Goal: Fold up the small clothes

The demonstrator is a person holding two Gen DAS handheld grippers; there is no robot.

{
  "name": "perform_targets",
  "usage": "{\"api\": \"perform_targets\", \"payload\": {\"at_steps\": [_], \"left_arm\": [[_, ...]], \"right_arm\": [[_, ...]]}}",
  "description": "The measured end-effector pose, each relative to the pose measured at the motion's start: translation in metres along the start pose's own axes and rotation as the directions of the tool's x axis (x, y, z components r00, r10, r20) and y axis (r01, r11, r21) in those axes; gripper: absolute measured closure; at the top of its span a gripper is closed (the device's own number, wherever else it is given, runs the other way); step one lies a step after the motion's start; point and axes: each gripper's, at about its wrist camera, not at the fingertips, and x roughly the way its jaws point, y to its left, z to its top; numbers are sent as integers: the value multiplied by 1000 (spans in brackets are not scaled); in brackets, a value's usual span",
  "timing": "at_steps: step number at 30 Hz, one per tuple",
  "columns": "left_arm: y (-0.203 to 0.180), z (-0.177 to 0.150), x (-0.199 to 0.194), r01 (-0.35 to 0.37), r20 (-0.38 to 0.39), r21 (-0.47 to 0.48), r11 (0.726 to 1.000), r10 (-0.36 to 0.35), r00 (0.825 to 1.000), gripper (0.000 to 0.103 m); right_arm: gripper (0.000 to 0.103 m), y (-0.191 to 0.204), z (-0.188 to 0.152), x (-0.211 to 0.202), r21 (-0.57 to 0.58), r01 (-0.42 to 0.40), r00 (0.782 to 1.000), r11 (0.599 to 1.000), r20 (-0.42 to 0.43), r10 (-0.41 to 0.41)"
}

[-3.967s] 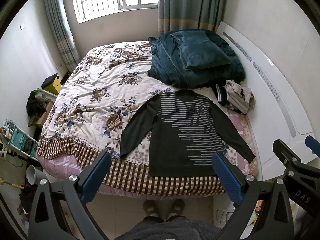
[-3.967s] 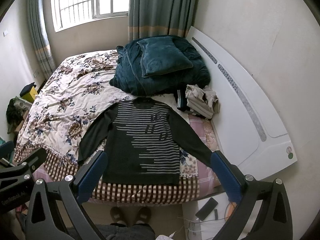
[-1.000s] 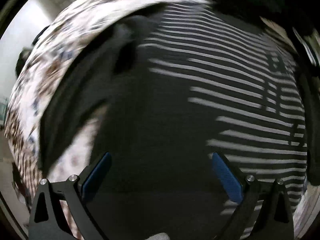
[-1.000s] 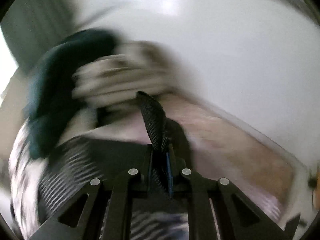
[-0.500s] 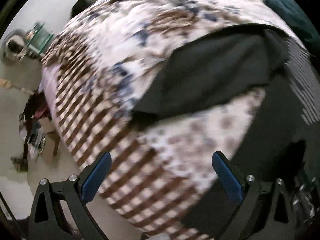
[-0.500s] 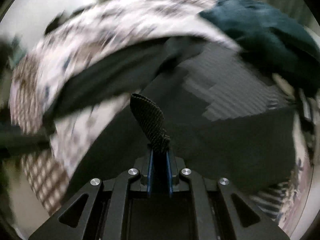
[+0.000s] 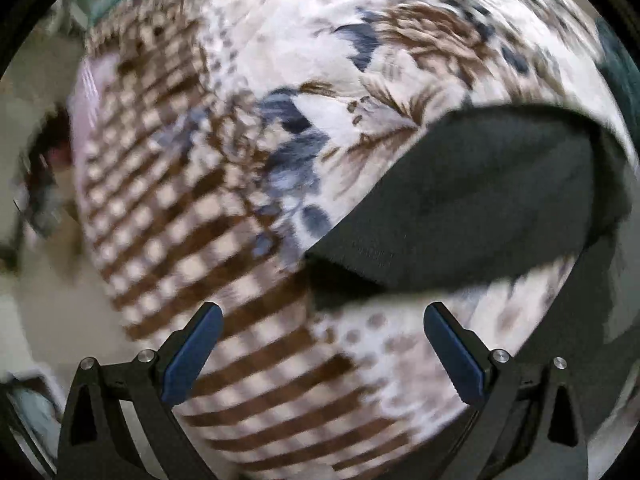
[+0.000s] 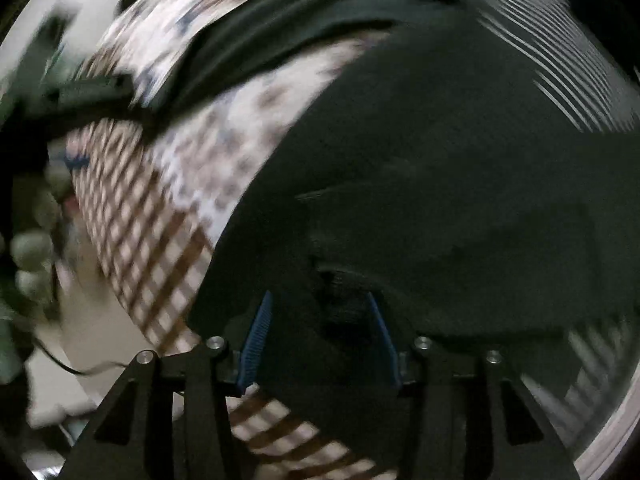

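While left gripper (image 7: pixel 322 346) hovers wide over sleeve cuff (image 7: pixel 348 264), right gripper (image 8: pixel 320 334) half-parted, low over sweater (image 8: pixel 440 184).

A home bedroom: a floral quilt (image 7: pixel 320 60) covers the bed.

Both wrists close above sweater (image 7: pixel 480 200), downward

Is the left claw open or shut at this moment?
Open. The left claw has its blue fingers spread wide with nothing between them, above the checked bedspread, short of the dark sleeve cuff.
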Motion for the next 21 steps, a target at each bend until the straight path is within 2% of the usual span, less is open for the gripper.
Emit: {"api": "perform_targets", "payload": {"at_steps": [1,3,6,7,8,10,12,14,15,17,19,21], "left_arm": [[3,6,6,44,-12,-51,998,-45,999,0],[3,16,15,80,-17,-91,993,-81,997,0],[-13,28,31,-7,-9,-4,1000,7,1000,2],[-18,31,36,-58,6,40,998,57,998,5],[-20,34,39,-86,26,64,994,85,996,11],[-17,42,44,-123,70,95,988,117,991,14],[4,61,42,-159,112,42,986,153,982,14],[30,77,34,-156,140,-47,987,161,977,14],[38,82,32,-138,139,-74,988,148,979,14],[57,85,31,-6,95,-139,990,19,995,14],[63,79,34,93,51,-166,982,-85,995,14],[60,65,43,141,3,-158,977,-142,990,14]], "right_arm": [[52,-14,-4,-4,77,1,1000,997,10,-2],[52,-38,-9,-12,215,16,999,977,33,-23],[52,-71,-10,-21,364,46,997,930,39,-65],[52,-80,-10,-23,403,56,996,913,39,-78],[52,-87,2,-25,430,57,996,901,40,-82],[52,-97,3,-27,462,63,994,885,52,-97],[52,-104,8,-31,471,76,991,879,60,-118],[52,-107,15,-39,482,83,988,872,72,-134],[52,-106,16,-42,487,82,987,870,80,-138],[52,-109,17,-50,494,72,986,867,94,-135],[52,-117,14,-64,509,59,986,859,104,-129],[52,-119,12,-66,538,46,986,842,109,-124]]}}
